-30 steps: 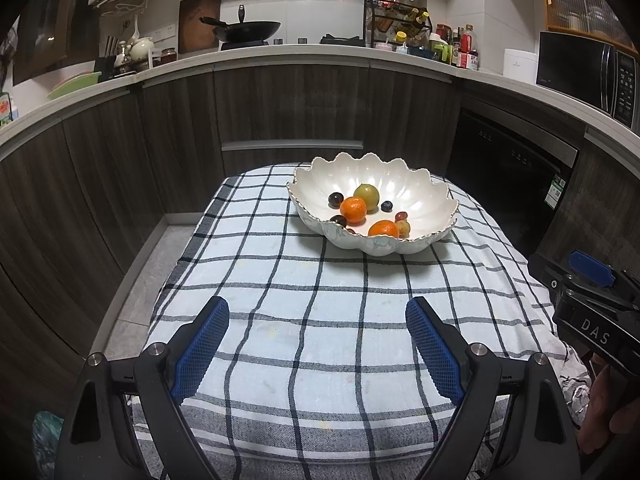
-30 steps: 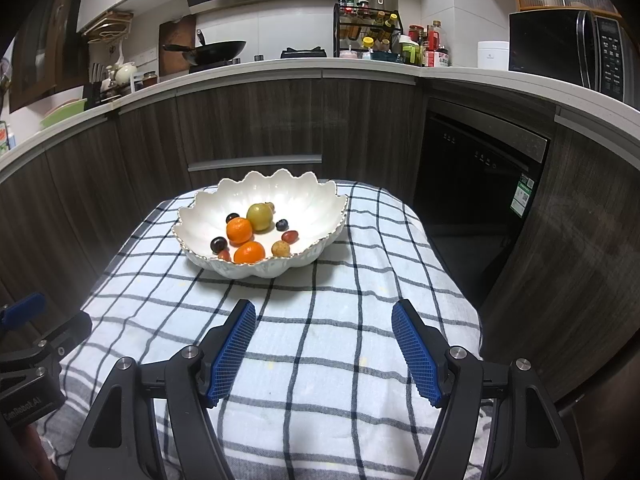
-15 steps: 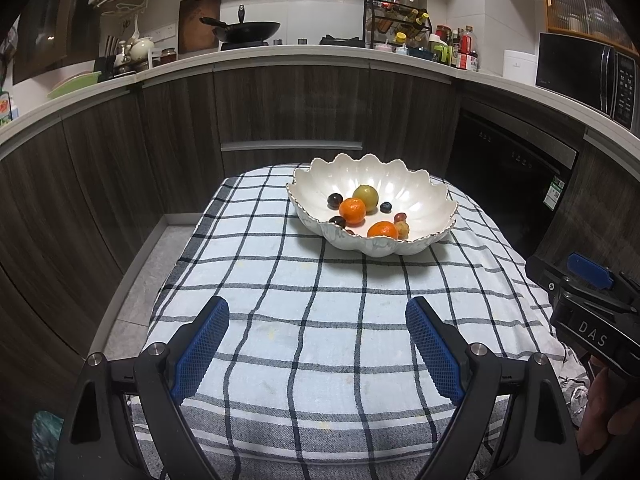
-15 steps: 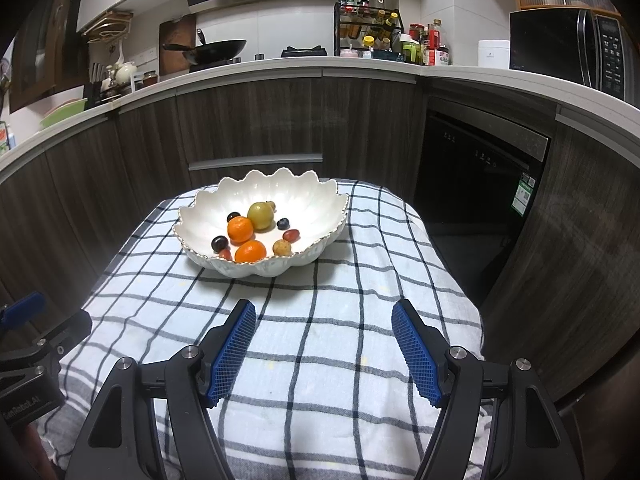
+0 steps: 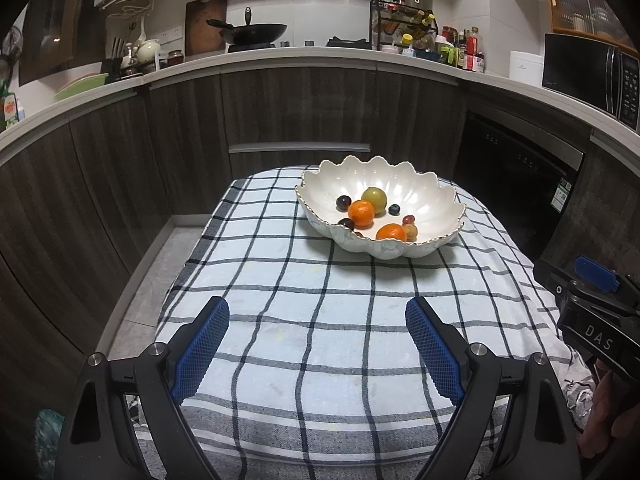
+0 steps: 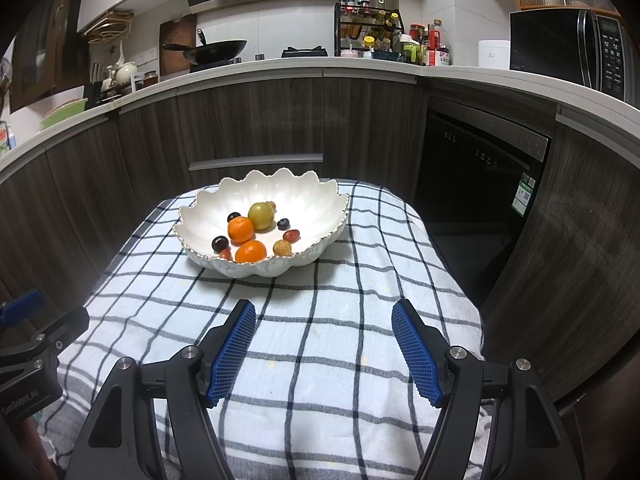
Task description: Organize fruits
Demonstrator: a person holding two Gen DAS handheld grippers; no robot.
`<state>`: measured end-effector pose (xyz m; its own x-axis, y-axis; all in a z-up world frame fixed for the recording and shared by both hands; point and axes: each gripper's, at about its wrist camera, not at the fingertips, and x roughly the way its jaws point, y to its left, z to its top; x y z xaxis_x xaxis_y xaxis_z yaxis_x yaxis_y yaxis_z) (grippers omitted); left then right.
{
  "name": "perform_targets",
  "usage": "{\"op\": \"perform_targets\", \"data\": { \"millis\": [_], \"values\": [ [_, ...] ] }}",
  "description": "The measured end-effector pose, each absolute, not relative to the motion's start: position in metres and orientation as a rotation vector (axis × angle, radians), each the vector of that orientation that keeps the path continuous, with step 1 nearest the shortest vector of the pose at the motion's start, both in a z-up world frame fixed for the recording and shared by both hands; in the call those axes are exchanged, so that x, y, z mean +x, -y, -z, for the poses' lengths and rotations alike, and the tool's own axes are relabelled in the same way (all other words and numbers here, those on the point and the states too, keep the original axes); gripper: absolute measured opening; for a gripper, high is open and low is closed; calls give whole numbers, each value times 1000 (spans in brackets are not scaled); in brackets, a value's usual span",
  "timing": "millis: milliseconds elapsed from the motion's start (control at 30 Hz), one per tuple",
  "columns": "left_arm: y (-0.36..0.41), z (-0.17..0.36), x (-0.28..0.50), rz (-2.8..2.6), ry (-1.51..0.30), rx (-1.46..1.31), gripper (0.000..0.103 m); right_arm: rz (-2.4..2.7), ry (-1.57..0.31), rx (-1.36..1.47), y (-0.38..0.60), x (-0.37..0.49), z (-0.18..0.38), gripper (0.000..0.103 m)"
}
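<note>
Nothing has shifted over the last second: the left gripper (image 5: 316,344) and right gripper (image 6: 324,350) hover wide open and empty, near the scalloped bowl (image 6: 320,204) holding every fruit, so organizing looks finished.

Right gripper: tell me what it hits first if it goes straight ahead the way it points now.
Probably the checked cloth first, since the open right gripper looks slightly downward across bare cloth. If it clears that, the white scalloped bowl of fruit lies ahead, a little left of its centre line. Depth is hard to judge here.
</note>
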<state>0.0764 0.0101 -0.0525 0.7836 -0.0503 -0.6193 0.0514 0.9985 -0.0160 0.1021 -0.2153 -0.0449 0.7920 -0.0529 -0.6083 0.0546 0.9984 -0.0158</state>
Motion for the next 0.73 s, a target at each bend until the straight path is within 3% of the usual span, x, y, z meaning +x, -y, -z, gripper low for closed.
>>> {"op": "perform_targets", "data": {
  "millis": [733],
  "values": [
    [-12, 58, 78, 54, -680, -4, 91, 58, -656, 2, 215, 101, 46, 72]
  ]
}}
